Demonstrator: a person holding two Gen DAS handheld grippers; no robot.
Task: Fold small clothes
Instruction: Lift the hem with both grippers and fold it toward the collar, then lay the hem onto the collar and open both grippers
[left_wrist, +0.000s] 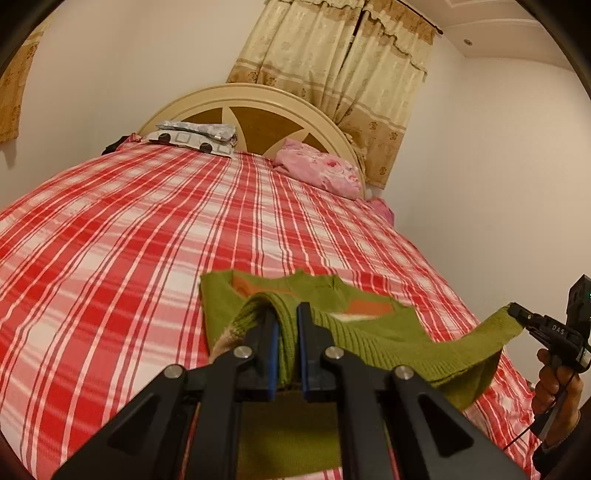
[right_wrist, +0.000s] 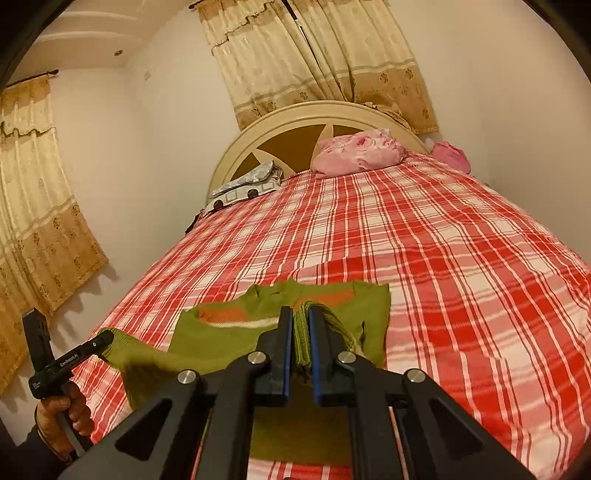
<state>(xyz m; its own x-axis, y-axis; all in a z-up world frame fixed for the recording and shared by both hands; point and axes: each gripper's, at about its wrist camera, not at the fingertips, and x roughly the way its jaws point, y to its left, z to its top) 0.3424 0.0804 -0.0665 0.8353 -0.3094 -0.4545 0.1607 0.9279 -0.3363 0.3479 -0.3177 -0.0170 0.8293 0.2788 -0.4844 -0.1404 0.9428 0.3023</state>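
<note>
Jaws level, both clamping sweater (left_wrist: 369, 332)

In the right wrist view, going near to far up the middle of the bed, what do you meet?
Right tool shut on the green sweater → bare red plaid bedspread → pink pillow → cream headboard → beige curtain.

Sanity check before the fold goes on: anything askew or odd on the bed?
Nothing stands out. Both grippers, left and right, pinch the green sweater's ribbed edge, lifted off the plaid bedspread; pillows sit at the headboard.
</note>
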